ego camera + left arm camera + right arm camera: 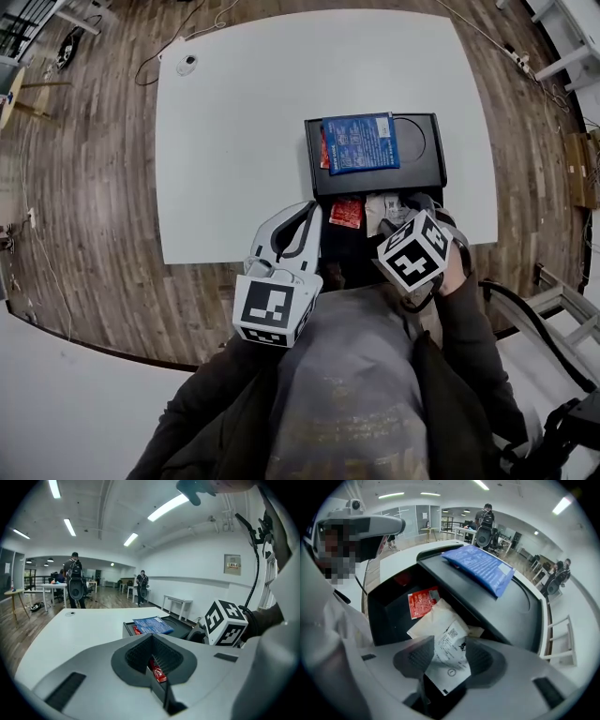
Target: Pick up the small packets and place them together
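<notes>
- Right gripper (447, 660): jaws are spread wide. The white packet (449, 644) sits loose between them, low centre of the right gripper view, and the pads aren't pinching it.
- It lies over the open compartment of the black tray (525, 611), touching a tan packet (429, 620). A red packet (423, 603) is just beside those.
- Left gripper (152, 660): jaws are pressed together on a thin red sachet (157, 671), bottom centre of its view.
- The blue packet (360, 142) rests on the tray's flat top, upper middle of the head view.
- My take: lift the right gripper straight out so a pad doesn't drag the white packet along. Then bring the sachet low over that same pile before opening.
</notes>
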{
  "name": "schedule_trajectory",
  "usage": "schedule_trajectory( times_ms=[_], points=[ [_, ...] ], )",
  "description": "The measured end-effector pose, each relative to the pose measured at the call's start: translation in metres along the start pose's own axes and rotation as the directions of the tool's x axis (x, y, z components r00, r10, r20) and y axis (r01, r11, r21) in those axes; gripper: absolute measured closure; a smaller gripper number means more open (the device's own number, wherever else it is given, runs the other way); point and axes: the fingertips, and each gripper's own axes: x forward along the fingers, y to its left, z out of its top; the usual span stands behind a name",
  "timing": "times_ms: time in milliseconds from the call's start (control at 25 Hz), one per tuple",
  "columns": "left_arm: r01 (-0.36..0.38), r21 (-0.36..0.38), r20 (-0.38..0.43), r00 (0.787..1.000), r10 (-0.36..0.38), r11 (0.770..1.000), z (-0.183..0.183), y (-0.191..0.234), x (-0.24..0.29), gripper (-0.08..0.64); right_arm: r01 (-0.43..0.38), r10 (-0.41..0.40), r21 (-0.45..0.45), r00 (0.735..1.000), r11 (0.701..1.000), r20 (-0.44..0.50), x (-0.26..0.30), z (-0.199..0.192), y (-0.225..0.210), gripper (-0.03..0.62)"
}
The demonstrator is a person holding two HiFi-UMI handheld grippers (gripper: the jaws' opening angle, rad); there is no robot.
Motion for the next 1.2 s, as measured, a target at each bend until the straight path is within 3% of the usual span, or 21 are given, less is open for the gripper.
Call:
schedule_trajectory(
  times_ms=[160,280,560,880,1200],
  points=[
    [0.004,-0.007,0.003,1.0,-0.004,1.0,0.0,0.003,0.001,0.558,0.017,-0.017,-0.042,1.0,0.999,0.018,-0.001,0.002,0.005,0.472],
    [0.005,-0.007,0.011,1.0,-0.005,1.0,0.001,0.004,-0.001,0.558,0.032,-0.031,-0.026,0.999,0.999,0.034,-0.004,0.0,0.004,0.498],
    [0.012,0.006,0.048,0.999,-0.012,1.0,0.007,0.004,-0.013,0.558,0.051,-0.054,0.022,0.988,0.998,0.144,-0.043,0.012,0.012,0.5],
    [0.027,0.028,0.086,0.996,-0.03,0.999,0.013,-0.005,-0.028,0.558,0.105,-0.109,0.029,0.956,0.994,0.274,-0.09,0.037,0.018,0.5],
    [-0.005,0.03,0.096,0.995,0.002,1.0,0.023,-0.001,-0.019,0.558,0.162,-0.182,0.084,0.9,0.983,0.396,-0.133,0.071,-0.044,0.5]
  ],
)
